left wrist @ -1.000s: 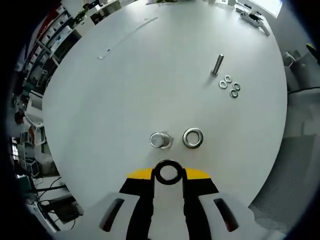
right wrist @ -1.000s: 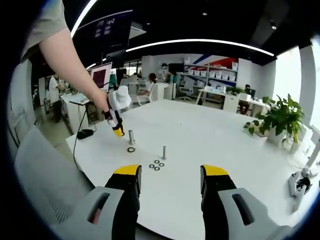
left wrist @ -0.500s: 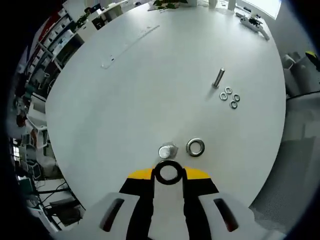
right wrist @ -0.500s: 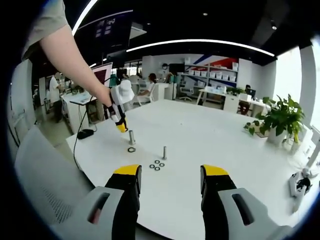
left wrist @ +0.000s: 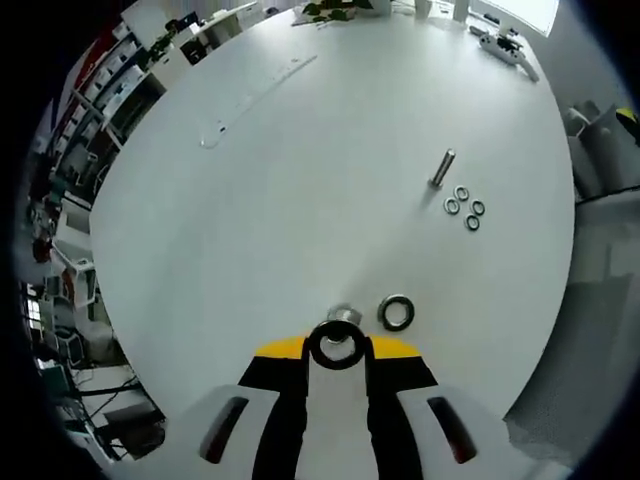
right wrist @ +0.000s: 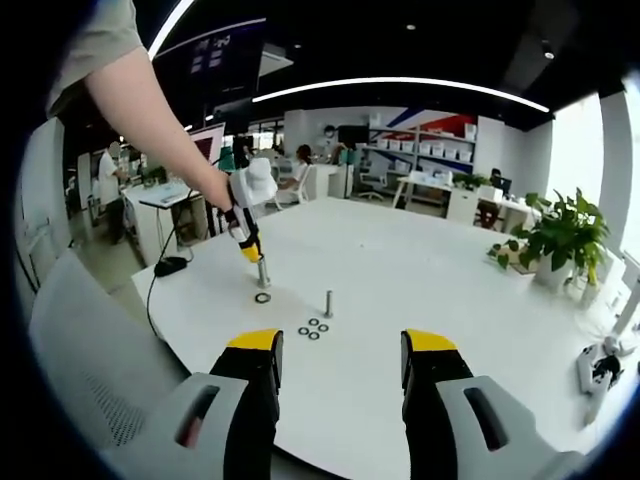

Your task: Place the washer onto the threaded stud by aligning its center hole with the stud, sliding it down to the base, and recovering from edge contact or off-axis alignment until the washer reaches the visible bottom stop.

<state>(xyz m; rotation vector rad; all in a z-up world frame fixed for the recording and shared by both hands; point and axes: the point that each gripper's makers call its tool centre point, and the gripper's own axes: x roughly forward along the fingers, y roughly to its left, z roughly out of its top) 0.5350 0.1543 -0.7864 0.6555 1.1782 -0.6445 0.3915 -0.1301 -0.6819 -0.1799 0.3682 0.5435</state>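
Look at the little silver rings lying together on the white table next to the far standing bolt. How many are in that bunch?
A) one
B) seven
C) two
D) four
D: in the left gripper view, four small silver metal rings lie in a tight cluster on the round white table, just beside the far upright silver bolt; the right gripper view shows the same cluster near that bolt.

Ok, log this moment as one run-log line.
left tool: shut on washer | over stud, not seated | spare washer beside | right tool: open, idle
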